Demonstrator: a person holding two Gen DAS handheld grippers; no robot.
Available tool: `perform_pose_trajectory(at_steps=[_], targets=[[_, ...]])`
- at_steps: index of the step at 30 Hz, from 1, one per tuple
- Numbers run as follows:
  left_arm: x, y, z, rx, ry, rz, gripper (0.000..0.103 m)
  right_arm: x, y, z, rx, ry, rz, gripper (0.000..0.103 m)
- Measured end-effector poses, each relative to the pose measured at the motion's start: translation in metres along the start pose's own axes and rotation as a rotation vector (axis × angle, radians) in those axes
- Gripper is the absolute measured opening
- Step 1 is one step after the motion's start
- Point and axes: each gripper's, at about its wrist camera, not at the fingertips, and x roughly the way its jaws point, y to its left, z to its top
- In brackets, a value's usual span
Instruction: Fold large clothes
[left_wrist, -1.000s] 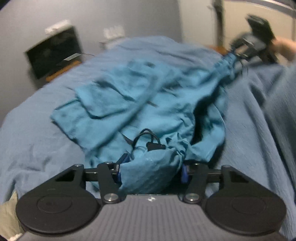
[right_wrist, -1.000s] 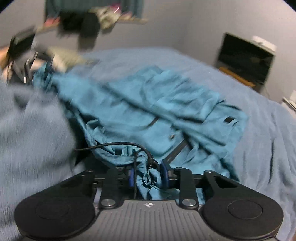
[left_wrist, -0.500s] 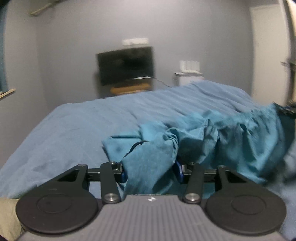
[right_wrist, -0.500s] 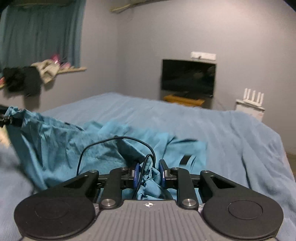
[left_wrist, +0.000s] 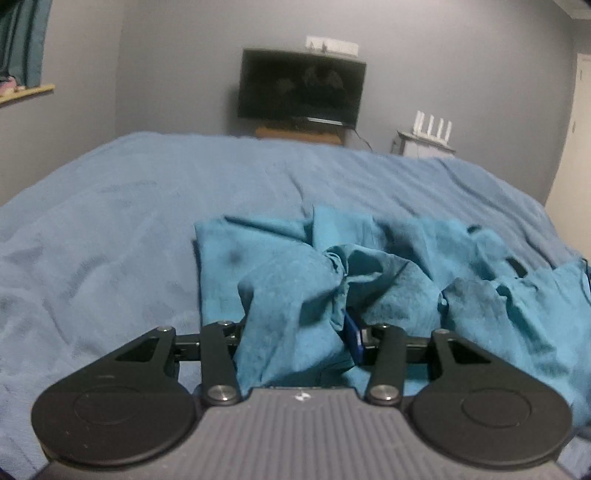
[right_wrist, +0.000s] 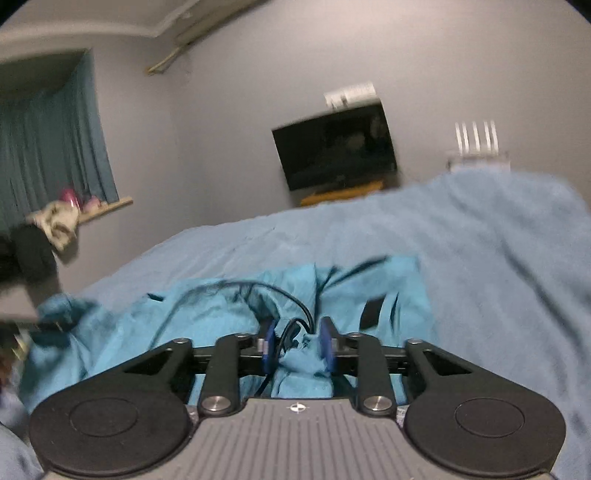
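The garment (left_wrist: 388, 280) lies bunched on the bed (left_wrist: 110, 229), lower right of the frame — behind the bed, upper centre, a television (left_wrist: 301, 88) against the wall, a router (left_wrist: 434, 125) right of it.

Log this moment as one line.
task: fold large clothes | left tongs: gripping teal garment | right tongs: opening, garment between them | garment: bunched on blue bedspread

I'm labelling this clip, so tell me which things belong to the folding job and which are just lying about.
Job in hand:
teal garment
left gripper, bunched cloth between its fingers
right gripper, jaws opening, cloth between them
blue bed cover

Lying about:
television
router
curtain
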Motion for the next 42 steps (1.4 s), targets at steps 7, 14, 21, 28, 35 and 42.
perform_pose_trajectory(at_steps=[7,14,21,28,35,42], targets=[[0.022,0.025,-0.019,0.043,0.101,-0.047,0.051,0.017,-0.041,-0.01,0.068,0.109,0.076,0.079],[0.015,0.05,-0.022,-0.015,0.188,-0.105,0.056,0.042,-0.05,-0.03,-0.009,0.218,0.004,0.074],[0.002,0.065,-0.028,-0.067,0.315,-0.143,0.056,0.034,-0.042,-0.044,-0.132,0.303,0.002,0.04],[0.002,0.063,-0.015,-0.05,0.187,-0.161,0.011,0.02,-0.015,-0.029,-0.28,0.118,-0.093,0.007],[0.001,0.058,0.002,-0.061,-0.023,-0.107,0.006,0.009,0.029,-0.003,-0.472,-0.212,-0.223,0.005],[0.018,0.047,0.017,-0.021,-0.154,0.062,0.006,0.059,0.018,0.012,-0.429,-0.254,-0.318,0.005]])
